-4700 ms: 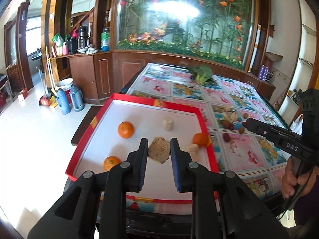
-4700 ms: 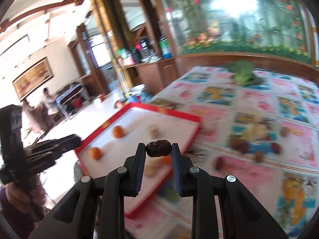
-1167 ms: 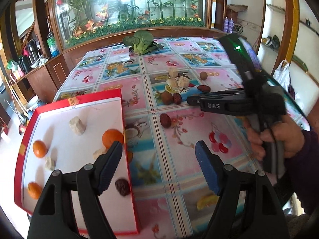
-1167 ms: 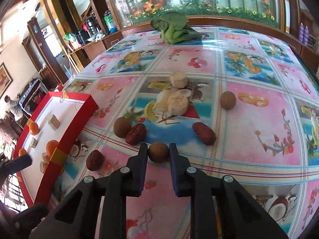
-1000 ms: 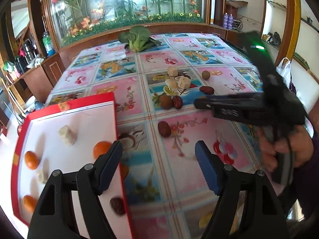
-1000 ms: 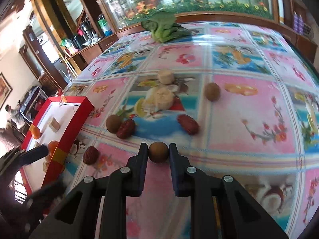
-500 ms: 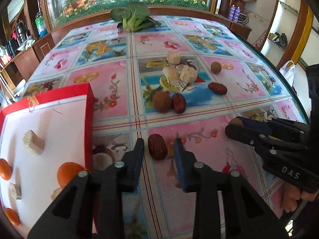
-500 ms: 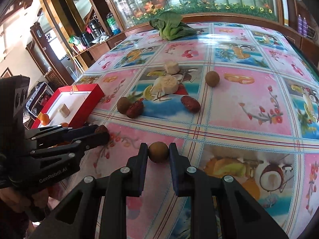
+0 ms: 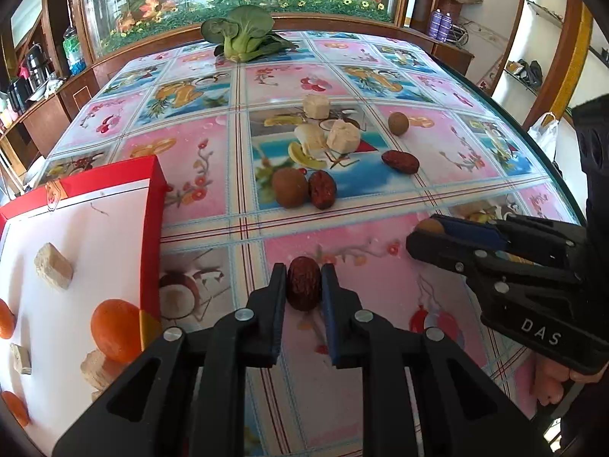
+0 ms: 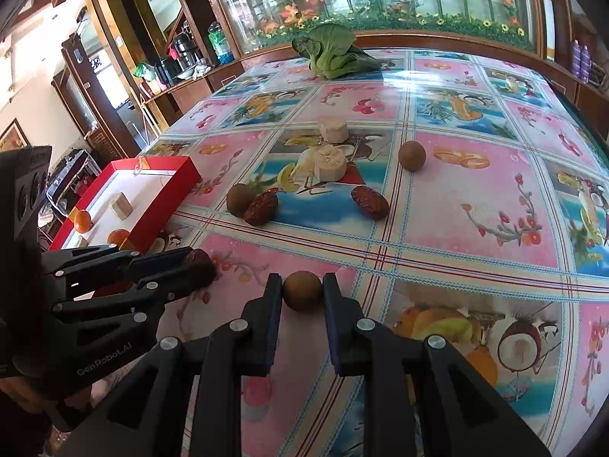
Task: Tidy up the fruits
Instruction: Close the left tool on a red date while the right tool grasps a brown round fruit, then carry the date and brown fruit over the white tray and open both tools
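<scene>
My left gripper (image 9: 303, 285) is shut on a dark red date (image 9: 303, 283) just above the patterned tablecloth, right of the red-rimmed white tray (image 9: 151, 205). My right gripper (image 10: 302, 291) is shut on a round brown longan (image 10: 302, 290), held low over the table. In the left wrist view the right gripper (image 9: 418, 228) shows at right. In the right wrist view the left gripper (image 10: 198, 261) shows at left with the date. The tray holds oranges (image 9: 116, 330) and pale chunks (image 9: 53, 266).
On the table lie a longan beside a date (image 9: 289, 192), another date (image 9: 400, 161), a far longan (image 9: 398, 123), pale round pieces (image 9: 343, 136) and a green bok choy (image 9: 243, 38) at the back. The table's right edge (image 9: 563, 186) is near.
My left gripper came down over the loose date by the tray and closed on it. My right gripper kept the longan and drew back toward the table's near side.
</scene>
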`<action>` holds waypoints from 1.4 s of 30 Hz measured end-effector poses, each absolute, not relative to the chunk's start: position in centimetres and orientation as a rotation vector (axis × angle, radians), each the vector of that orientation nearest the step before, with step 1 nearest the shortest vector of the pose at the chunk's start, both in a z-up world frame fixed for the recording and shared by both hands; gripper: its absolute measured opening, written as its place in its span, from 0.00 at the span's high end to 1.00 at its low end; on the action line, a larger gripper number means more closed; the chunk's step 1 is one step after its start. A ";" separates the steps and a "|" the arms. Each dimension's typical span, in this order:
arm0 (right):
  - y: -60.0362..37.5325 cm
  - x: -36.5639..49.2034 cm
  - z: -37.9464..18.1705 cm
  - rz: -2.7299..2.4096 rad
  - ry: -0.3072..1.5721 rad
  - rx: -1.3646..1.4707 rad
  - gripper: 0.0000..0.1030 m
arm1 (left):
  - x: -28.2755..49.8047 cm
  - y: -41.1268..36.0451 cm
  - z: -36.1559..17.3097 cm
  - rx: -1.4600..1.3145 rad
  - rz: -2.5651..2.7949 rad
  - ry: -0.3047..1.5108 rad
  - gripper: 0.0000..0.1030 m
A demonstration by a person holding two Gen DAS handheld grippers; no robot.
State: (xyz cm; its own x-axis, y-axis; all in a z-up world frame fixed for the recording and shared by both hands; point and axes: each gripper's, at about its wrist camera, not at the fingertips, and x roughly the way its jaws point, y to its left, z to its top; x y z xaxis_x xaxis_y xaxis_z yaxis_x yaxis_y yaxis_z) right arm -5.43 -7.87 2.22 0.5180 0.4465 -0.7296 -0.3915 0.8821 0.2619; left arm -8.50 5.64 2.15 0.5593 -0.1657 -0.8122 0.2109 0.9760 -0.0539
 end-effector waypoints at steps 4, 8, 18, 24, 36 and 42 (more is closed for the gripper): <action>-7.8 -5.4 2.2 0.503 0.893 0.060 0.81 | -8.6 5.5 2.2 0.058 -0.216 0.952 0.81; -7.7 -5.4 2.2 0.503 0.892 0.053 0.80 | -8.6 5.4 2.2 0.068 -0.210 0.952 0.81; -8.2 -5.2 2.2 0.487 0.887 0.081 0.81 | -9.4 5.3 2.7 0.060 -0.217 0.941 0.81; -8.3 -5.7 2.8 0.457 0.852 0.087 0.81 | -11.9 6.2 5.3 0.029 -0.230 0.874 0.81; -0.7 -9.1 5.8 0.650 0.777 0.078 0.81 | -16.2 11.4 9.0 0.035 -0.087 0.726 0.81; 3.6 -10.4 6.6 0.722 0.775 0.046 0.81 | -17.5 15.1 8.6 0.022 0.018 0.709 0.81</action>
